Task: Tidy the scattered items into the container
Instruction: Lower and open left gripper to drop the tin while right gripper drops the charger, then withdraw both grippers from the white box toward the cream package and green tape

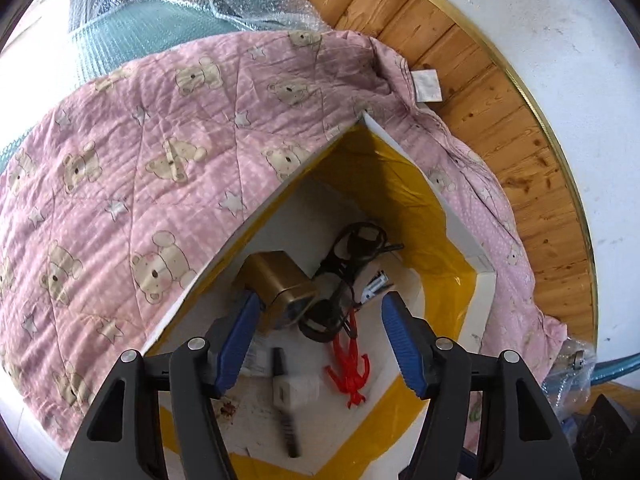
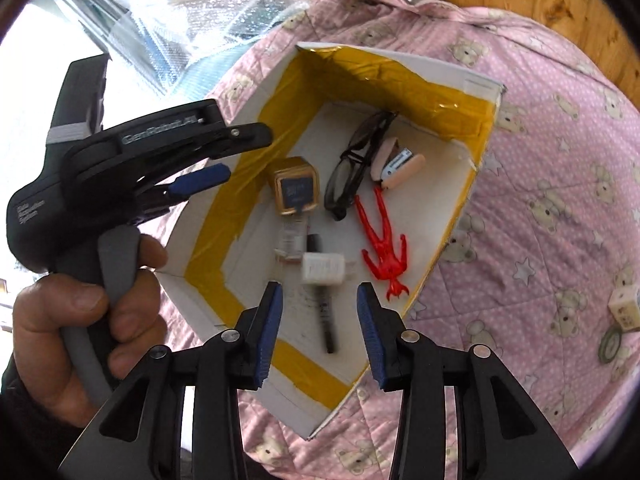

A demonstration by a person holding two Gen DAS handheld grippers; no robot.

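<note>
Both hand-held grippers, left [image 1: 318, 346] and right [image 2: 319, 332], spread; white block [image 2: 323, 268] in box [image 2: 448, 236] blurred.

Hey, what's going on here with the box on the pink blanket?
A person is tidying small items into a white box edged with yellow tape, which sits on a pink teddy-bear quilt. Both grippers hover open over it, holding nothing: the left gripper and the right gripper. Already inside are black glasses, a gold cube, a red figure, a stapler, a white block and a black pen. A small cube and a tape roll still lie on the quilt.
</note>
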